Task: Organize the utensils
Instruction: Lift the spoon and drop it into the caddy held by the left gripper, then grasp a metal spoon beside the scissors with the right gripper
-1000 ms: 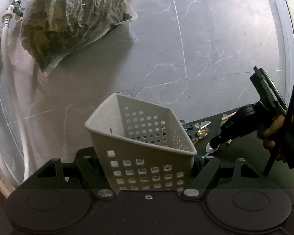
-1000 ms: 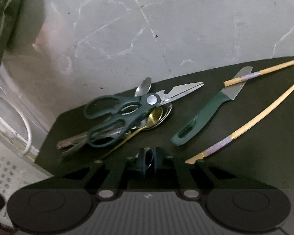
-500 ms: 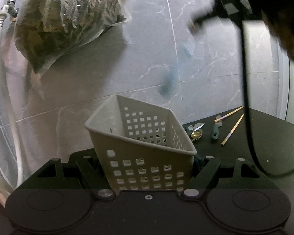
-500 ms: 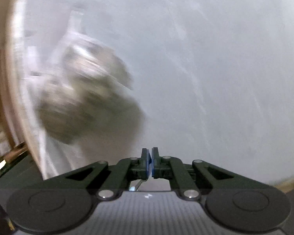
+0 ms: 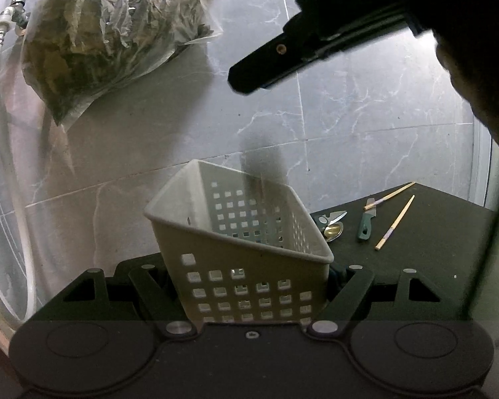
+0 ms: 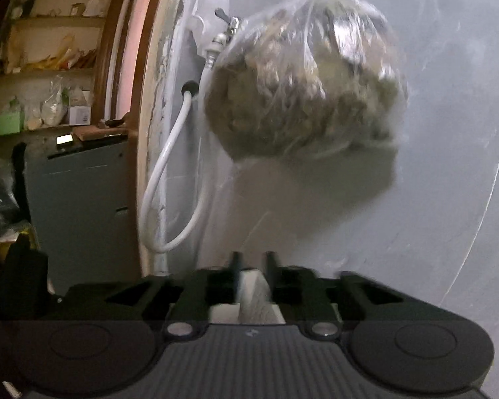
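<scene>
Basket pinched on the left, right claw raised above it

Left wrist view: left claw [image 5: 249, 286] pinches the perforated white basket [image 5: 239, 249], tilted, at the black counter [image 5: 432, 249] edge. Right of it lie scissors [image 5: 331, 216], a gold spoon [image 5: 334, 232], a green-handled knife [image 5: 366, 222] and two chopsticks [image 5: 395, 222]. Above hangs the right claw [image 5: 249, 76]; its fingertips are hidden here. Only the right wrist view shows them: right claw [image 6: 252, 266] slightly parted around blurred white, before a bag of greens [image 6: 306, 93], a white hose [image 6: 169, 153] and shelves [image 6: 43, 66].
</scene>
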